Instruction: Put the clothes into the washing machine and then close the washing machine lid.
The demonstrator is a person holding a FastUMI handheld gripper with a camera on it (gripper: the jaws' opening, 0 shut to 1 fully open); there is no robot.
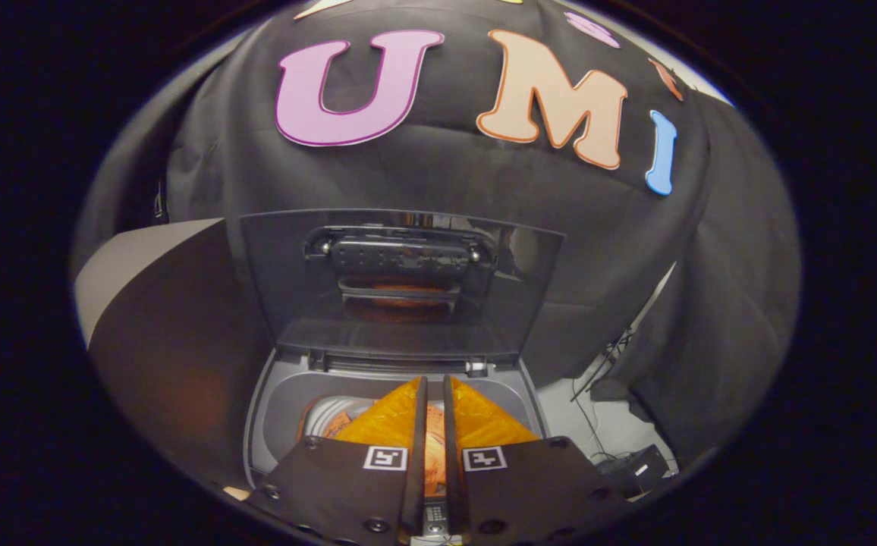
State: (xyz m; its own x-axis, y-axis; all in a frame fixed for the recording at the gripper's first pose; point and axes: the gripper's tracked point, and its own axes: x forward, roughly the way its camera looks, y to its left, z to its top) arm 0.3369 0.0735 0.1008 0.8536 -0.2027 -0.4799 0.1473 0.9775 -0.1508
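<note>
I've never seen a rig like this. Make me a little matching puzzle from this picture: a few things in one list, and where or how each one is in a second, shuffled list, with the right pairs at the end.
Things:
1. lid
2. orange cloth
3. tool
4. cables

Place or state:
A. over the tub, fingers close together with orange cloth between them
B. on the floor to the right of the washer
C. raised upright behind the tub opening
D. at the tub opening, on both sides of the fingers

Pairs: 1-C, 2-D, 3-A, 4-B
</note>
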